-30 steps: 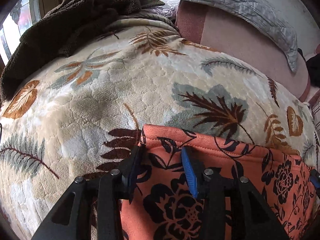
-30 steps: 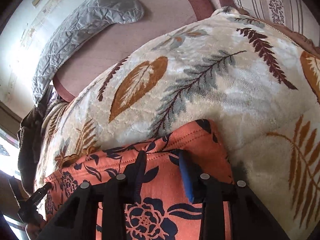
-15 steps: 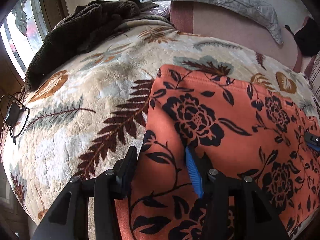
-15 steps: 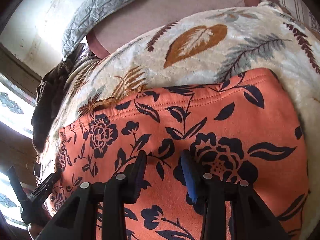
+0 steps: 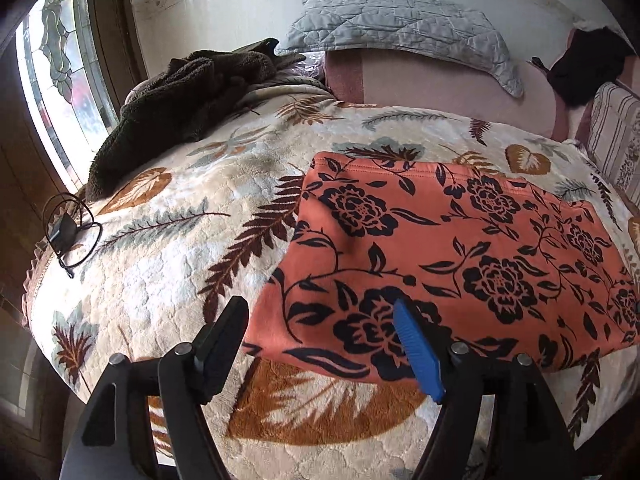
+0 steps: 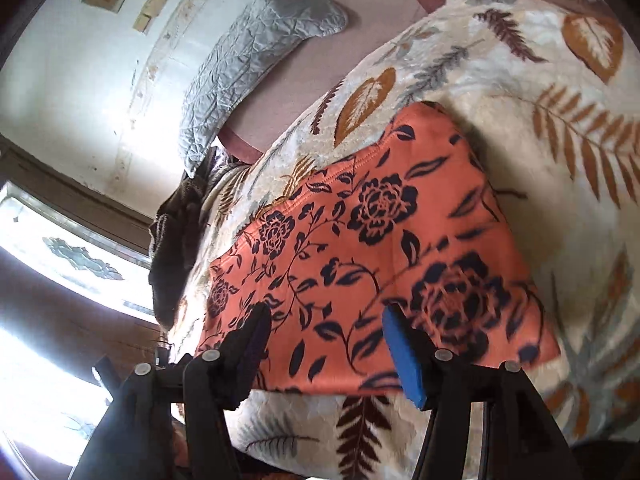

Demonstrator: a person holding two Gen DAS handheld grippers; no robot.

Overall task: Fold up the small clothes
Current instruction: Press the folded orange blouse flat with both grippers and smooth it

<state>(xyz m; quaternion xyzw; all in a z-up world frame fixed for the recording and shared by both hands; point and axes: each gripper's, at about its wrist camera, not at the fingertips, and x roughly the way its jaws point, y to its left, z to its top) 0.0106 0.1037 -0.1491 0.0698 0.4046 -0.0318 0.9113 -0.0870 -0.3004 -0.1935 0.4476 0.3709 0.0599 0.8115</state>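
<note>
One orange floral garment (image 5: 460, 252) lies flat, folded, on the leaf-print blanket (image 5: 160, 272) of the bed. Two tongs: left tongs (image 5: 324, 344) and right tongs (image 6: 324, 344), both with jaws opening, nothing gripped, above the garment's near edge. One grey pillow (image 5: 400, 32), one brown throw (image 5: 180, 96).

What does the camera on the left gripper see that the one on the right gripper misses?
Only the left wrist view shows the black cable coiled at the bed's edge, a dark item at the far right, and the brown fleece spread out in full.

Only the right wrist view shows the small wall fittings high on the wall.

Both show the orange floral garment lying flat on the leaf-print blanket, the grey quilted pillow, a patterned window, and their own gripper, left gripper and right gripper, jaws opening, gripping nothing.
</note>
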